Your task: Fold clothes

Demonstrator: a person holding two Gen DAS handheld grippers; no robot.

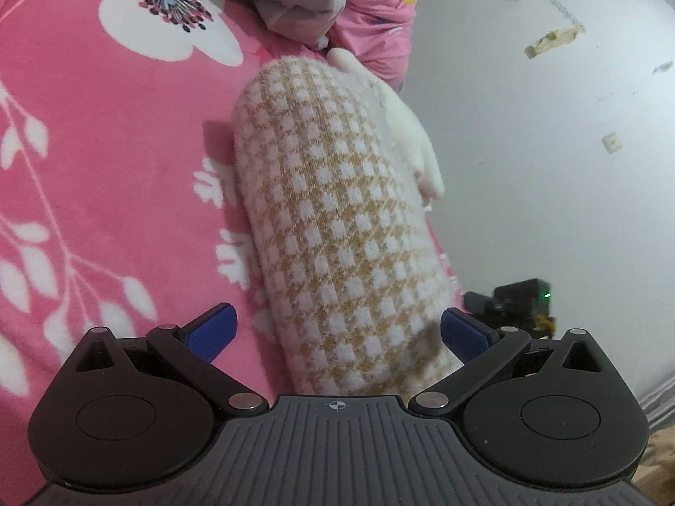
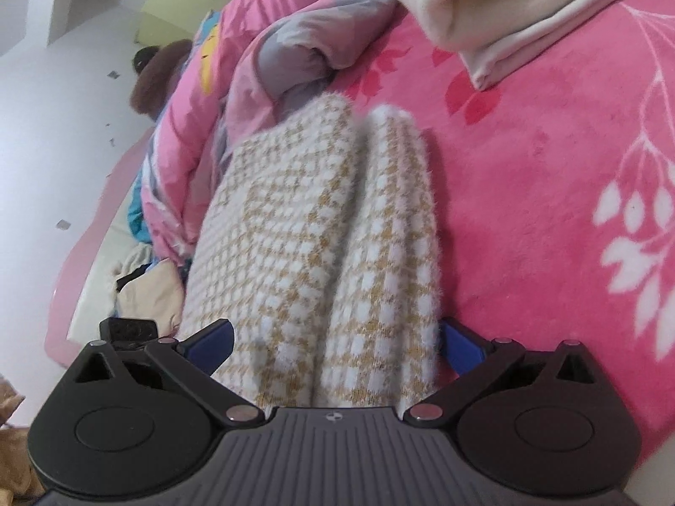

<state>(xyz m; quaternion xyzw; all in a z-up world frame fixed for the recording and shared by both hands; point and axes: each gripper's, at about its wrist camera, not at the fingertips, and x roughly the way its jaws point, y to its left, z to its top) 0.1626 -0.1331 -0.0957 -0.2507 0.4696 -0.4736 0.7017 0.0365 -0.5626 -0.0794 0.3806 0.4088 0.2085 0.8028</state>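
A folded knit sweater [image 1: 333,211] with a yellow-and-white check lies lengthwise on the pink floral blanket [image 1: 105,168]. White fuzzy trim [image 1: 415,143] shows along its right side. My left gripper [image 1: 337,322] is open and straddles the sweater's near end; the left blue fingertip [image 1: 211,331] stands apart from the cloth. In the right wrist view the sweater [image 2: 320,227] shows as two thick folded layers side by side. My right gripper [image 2: 337,333] is also open, with the bundle filling the gap between its blue fingers [image 2: 462,343].
A pink and grey quilt [image 2: 270,55] is bunched at the sweater's far end. A folded cream garment [image 2: 506,8] lies on the blanket [image 2: 548,211] beyond. The bed edge, a white wall [image 1: 548,168], a dark device with a green light [image 1: 523,295] and loose clothes [image 2: 143,286] lie to the side.
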